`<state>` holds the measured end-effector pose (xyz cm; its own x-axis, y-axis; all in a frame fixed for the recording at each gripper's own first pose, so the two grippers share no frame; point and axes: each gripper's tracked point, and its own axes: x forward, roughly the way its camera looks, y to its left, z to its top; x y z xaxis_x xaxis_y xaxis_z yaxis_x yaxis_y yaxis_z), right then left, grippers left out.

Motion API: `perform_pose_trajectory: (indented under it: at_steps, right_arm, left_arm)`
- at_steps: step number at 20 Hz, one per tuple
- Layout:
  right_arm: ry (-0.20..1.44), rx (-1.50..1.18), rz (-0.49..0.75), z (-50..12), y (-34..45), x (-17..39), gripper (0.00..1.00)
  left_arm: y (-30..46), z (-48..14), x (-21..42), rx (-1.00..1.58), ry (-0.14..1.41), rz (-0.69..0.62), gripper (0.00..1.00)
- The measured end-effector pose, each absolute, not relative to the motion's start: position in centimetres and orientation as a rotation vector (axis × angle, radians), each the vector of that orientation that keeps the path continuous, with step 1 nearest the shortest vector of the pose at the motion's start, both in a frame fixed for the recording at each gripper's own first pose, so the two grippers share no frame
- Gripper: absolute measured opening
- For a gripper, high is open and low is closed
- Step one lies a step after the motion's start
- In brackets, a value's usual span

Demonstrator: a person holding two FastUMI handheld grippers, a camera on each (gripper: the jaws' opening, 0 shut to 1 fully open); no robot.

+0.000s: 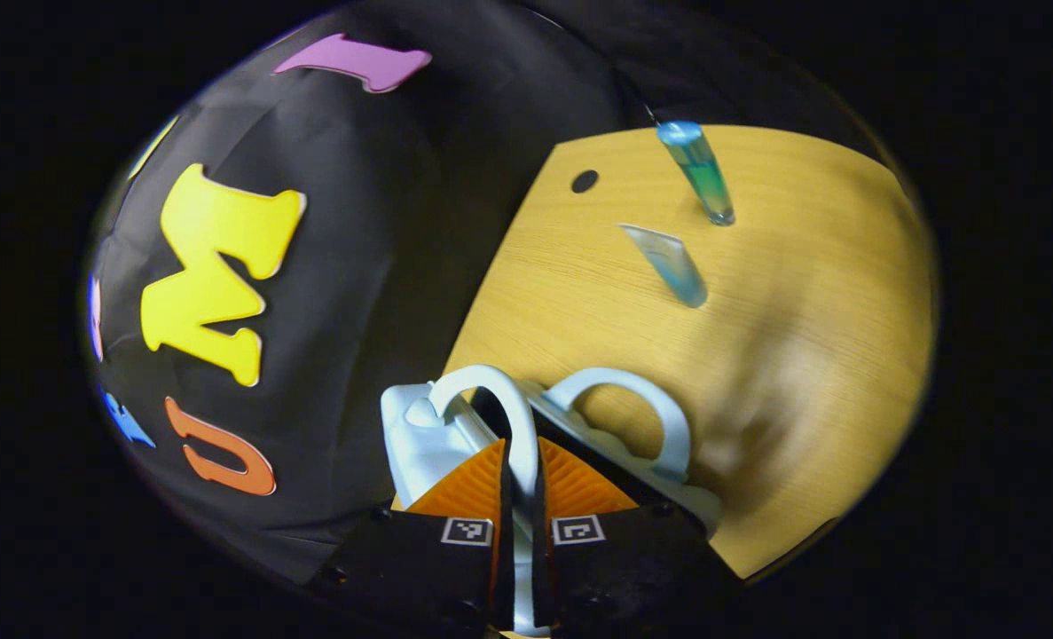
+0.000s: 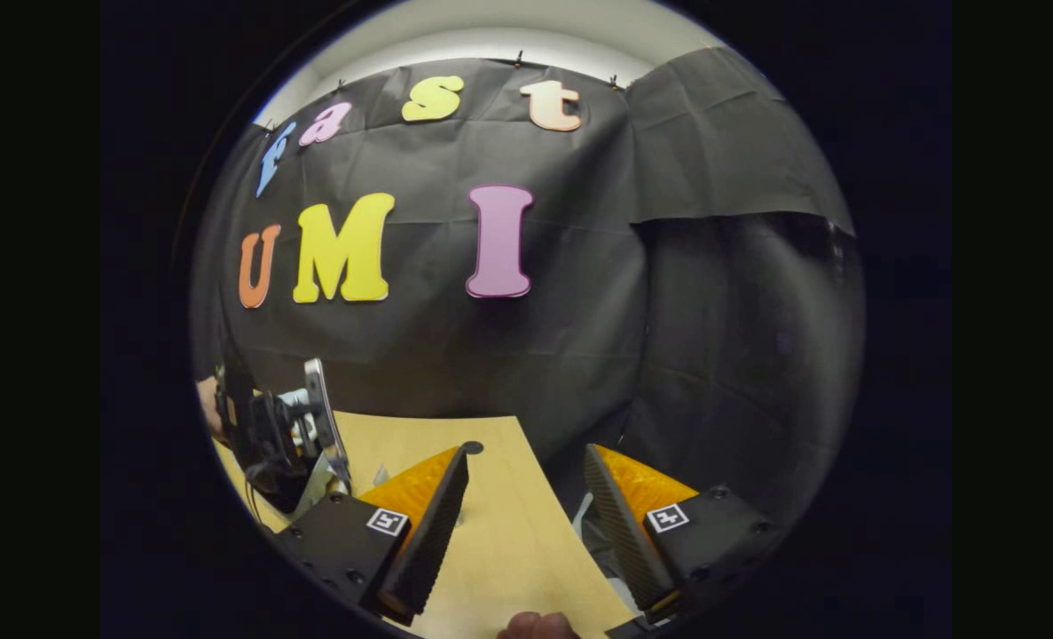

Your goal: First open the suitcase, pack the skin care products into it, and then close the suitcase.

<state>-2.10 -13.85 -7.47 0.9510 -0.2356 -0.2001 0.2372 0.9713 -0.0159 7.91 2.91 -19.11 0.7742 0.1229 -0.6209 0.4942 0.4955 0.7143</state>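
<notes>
A small pale blue-grey plastic suitcase (image 1: 437, 435) with two arched white handles is seen at the very bottom of the left gripper view, directly in front of the left gripper (image 1: 519, 484), whose two fingers are pressed together on the nearer white arched handle (image 1: 513, 417); the second handle (image 1: 641, 413) stands just beside it, on the far side of the fingers. The case is seen parted between the two handles, resting at the near edge of a light wooden tabletop (image 1: 801, 337). Farther ahead of the same gripper, two skin care products are laid on the wood: a translucent blue-green tube with a rounded cap (image 1: 696, 171), well beyond the suitcase, and a smaller clear blue flat-ended tube (image 1: 671, 264), between that one and the case. A small dark round hole (image 1: 584, 181) is set in the tabletop near its far corner. Black cloth is hung as the booth wall behind the table. In the right gripper view, the right gripper (image 2: 526, 510) is held with its fingers spread wide apart over the table's corner, nothing between them; the other gripper's dark body (image 2: 269, 439) is seen off to its left above the wood, and pale ceiling is visible above the cloth.
</notes>
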Motion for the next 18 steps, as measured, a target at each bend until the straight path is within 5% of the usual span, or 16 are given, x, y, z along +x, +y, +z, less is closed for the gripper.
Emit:
perform_pose_trajectory:
  at_steps: [9,18]
  right_arm:
    - [0.131,-0.048,-0.132,-3.8,-6.7,-0.3,0.78]
    - [0.124,-0.200,-0.042,-2.0,0.2,-0.4,0.79]
  left_arm:
    - [19.8,-5.9,4.9,0.676,0.376,0.048,0.04]
    - [39.5,-15.7,2.3,0.180,0.377,0.193,0.04]
